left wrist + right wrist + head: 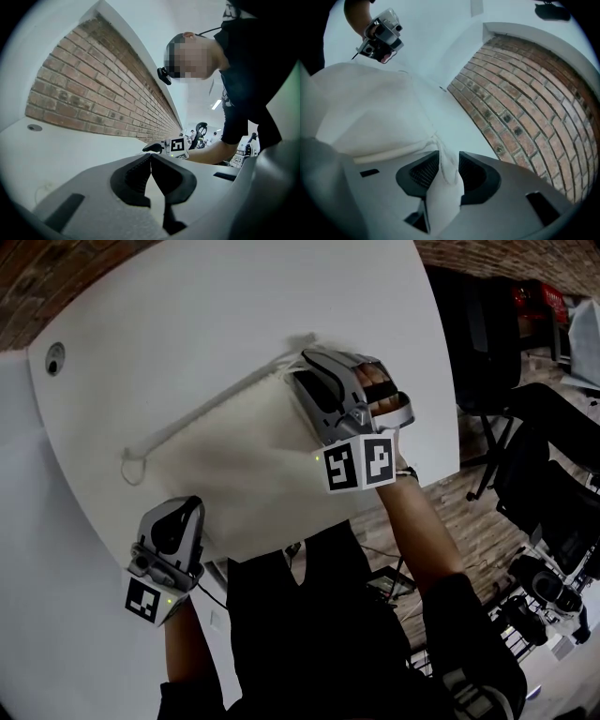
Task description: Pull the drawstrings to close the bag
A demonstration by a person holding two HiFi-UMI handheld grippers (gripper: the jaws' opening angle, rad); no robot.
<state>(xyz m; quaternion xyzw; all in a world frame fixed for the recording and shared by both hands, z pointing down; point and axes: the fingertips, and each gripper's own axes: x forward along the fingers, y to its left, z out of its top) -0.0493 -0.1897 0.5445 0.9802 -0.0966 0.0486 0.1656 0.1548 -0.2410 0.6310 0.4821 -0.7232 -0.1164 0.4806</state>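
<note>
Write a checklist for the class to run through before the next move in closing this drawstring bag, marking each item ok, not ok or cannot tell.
1. Grip of the right tool on the bag: ok, corner fabric fills the gap between its jaws.
2. Drawstring itself inside that grip: cannot tell, only fabric shows.
3. Readiness of the left tool: not ok, shut and empty.
4. Reach to the drawstring loop: ok, it lies bare on the table, apart from the left tool.
5. Bag mouth closed: not ok, its hem lies straight, ungathered.
</note>
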